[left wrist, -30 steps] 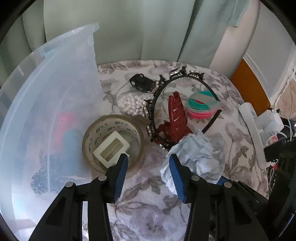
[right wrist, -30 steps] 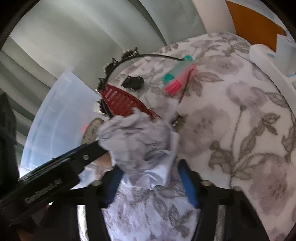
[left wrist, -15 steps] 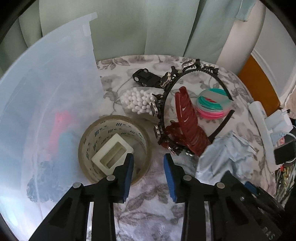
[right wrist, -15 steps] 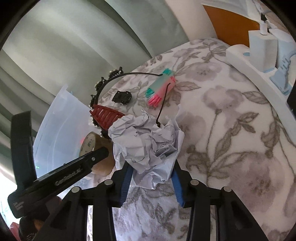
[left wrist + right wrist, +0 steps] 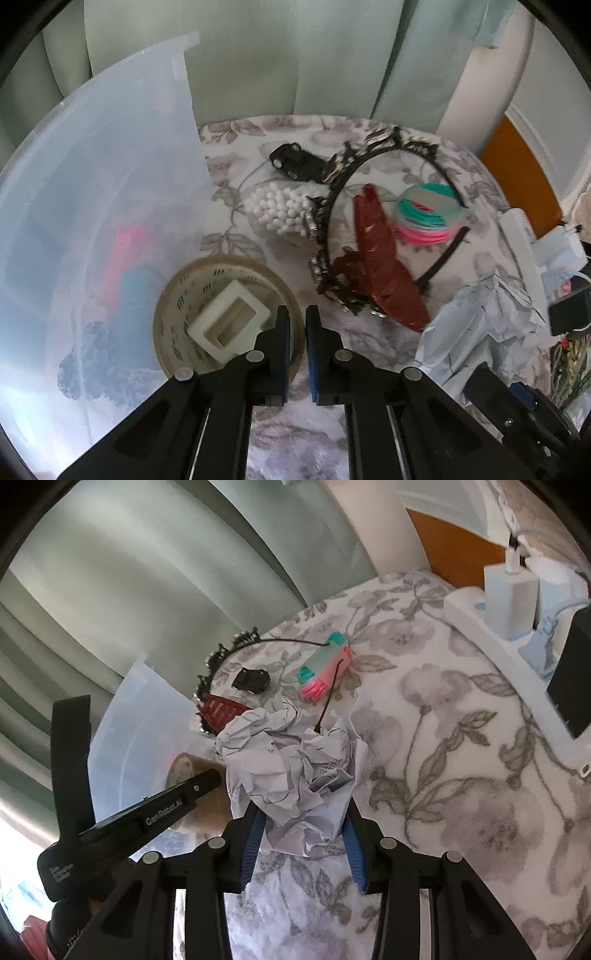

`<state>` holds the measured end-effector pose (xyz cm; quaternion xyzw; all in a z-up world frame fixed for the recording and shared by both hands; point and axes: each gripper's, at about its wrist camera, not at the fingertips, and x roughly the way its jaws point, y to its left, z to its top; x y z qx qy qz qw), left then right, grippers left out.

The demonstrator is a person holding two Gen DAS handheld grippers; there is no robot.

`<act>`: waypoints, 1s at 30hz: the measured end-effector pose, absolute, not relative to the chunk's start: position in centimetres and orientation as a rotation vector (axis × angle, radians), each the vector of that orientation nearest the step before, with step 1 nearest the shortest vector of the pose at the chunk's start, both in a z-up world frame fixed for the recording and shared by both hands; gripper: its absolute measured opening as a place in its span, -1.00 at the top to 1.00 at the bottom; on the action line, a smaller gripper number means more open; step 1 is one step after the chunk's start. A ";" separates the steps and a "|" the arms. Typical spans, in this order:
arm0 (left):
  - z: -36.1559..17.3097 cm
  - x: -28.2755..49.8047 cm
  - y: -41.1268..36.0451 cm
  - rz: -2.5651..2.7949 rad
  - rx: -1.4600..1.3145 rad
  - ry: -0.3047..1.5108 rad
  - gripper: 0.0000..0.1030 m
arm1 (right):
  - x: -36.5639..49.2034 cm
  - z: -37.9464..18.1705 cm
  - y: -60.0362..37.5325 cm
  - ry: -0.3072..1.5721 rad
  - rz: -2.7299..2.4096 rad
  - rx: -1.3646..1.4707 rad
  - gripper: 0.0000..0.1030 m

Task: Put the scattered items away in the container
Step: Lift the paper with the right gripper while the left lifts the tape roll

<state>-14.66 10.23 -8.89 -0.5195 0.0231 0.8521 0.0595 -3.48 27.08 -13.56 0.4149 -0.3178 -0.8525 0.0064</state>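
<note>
Right gripper [image 5: 301, 834] clamps a crumpled paper ball [image 5: 291, 768] above a floral cloth [image 5: 443, 775]. Left gripper [image 5: 207, 781] reaches a tape roll [image 5: 192, 771] beside a translucent bin [image 5: 147, 731]. Beyond lie a red hair claw [image 5: 219, 710] and black headband [image 5: 236, 646].

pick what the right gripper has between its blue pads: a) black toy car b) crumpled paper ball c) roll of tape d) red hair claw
b: in the right wrist view the right gripper is shut on the crumpled paper ball, which bulges up from between its pads, while the other items lie on the floral cloth.
</note>
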 end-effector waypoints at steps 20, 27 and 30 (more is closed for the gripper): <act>-2.0 -9.5 11.3 2.530 -1.363 -0.047 0.84 | 1.1 -6.4 26.5 -0.940 -2.801 1.100 0.16; 0.8 -7.9 11.6 2.508 -1.271 -0.079 0.84 | 2.5 -4.6 26.7 -0.943 -2.843 1.042 0.16; 2.0 -7.2 11.4 2.502 -1.233 -0.090 0.84 | 3.0 -4.0 26.7 -0.945 -2.857 1.023 0.16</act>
